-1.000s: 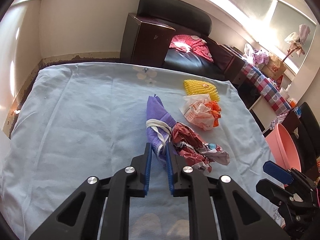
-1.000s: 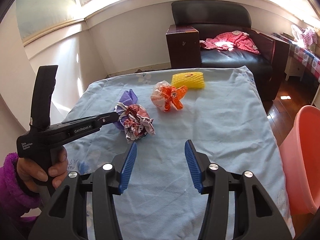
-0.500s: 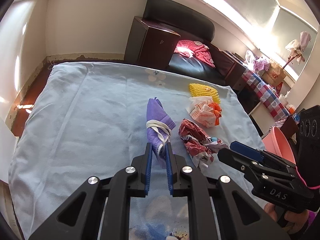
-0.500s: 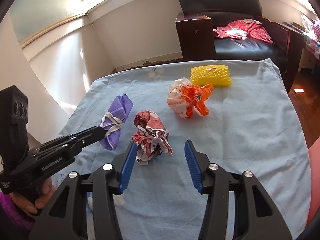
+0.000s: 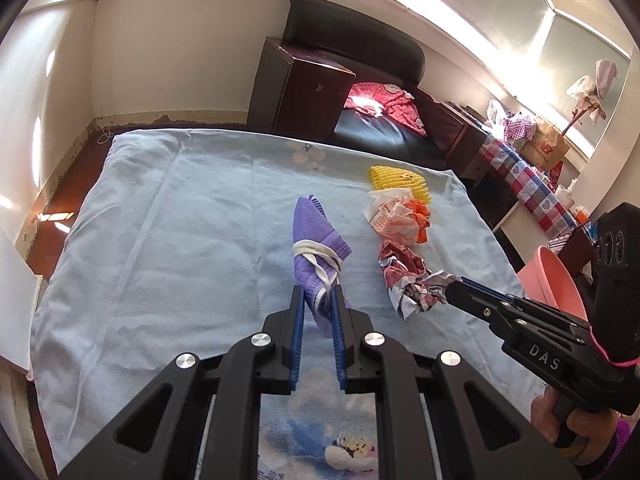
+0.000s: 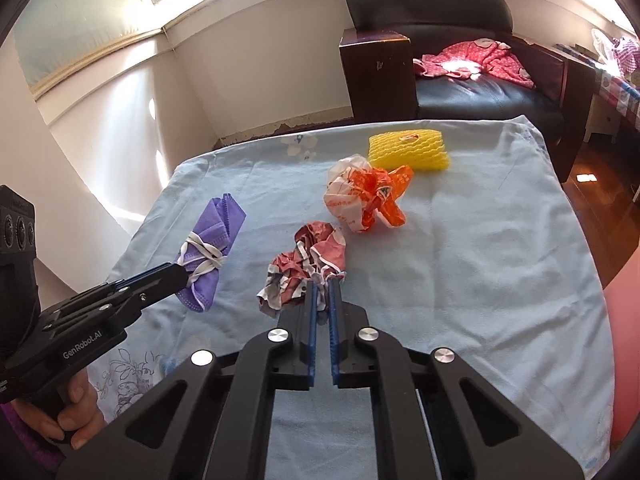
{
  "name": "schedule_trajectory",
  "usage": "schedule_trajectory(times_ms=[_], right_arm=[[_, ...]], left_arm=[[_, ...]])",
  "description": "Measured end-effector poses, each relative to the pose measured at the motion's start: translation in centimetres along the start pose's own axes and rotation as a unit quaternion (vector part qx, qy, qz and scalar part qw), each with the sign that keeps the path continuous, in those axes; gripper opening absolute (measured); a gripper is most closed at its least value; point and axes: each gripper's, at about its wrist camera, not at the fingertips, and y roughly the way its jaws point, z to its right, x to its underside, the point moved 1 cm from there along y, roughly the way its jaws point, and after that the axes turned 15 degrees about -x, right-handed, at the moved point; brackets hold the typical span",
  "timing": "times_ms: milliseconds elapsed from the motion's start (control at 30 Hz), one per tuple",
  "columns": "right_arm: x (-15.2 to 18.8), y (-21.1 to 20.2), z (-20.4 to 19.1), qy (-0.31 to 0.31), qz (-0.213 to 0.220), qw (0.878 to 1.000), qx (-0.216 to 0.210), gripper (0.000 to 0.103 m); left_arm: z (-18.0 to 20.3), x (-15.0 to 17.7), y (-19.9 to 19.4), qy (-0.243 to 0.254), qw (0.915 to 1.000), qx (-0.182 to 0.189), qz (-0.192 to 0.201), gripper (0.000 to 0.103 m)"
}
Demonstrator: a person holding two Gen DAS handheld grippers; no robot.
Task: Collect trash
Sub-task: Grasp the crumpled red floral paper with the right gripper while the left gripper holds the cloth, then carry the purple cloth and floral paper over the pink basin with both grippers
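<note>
Strong daylight is admitted through the windows point(image 5: 500, 12) at the top, which are blown out to white. Bright patches are cast on the walls point(image 6: 132, 92) and the cloth point(image 5: 180, 220) is evenly lit. Straight lines are bent by fisheye distortion, and corners are vignetted black.

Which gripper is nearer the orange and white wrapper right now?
Right. The right gripper, shut on the red crumpled wrapper, sits just below the orange-and-white wrapper; the left gripper holds the purple mask, farther left.
</note>
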Motion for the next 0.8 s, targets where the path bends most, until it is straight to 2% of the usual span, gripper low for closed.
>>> schedule_trajectory(times_ms=[433,800], right_arm=[[2.3,-8.3,0.2,0.01,0.063,0.998,0.025,0.005],[3.8,-14.6,2.9,0.039,0.121,0.99,0.06,0.005]], left_arm=[[4.3,1.0,-3.8,0.044,0.9982,0.029,0.028,0.012],[9.1,1.9,-5.8,0.084,0.9943,0.056,0.035,0.012]])
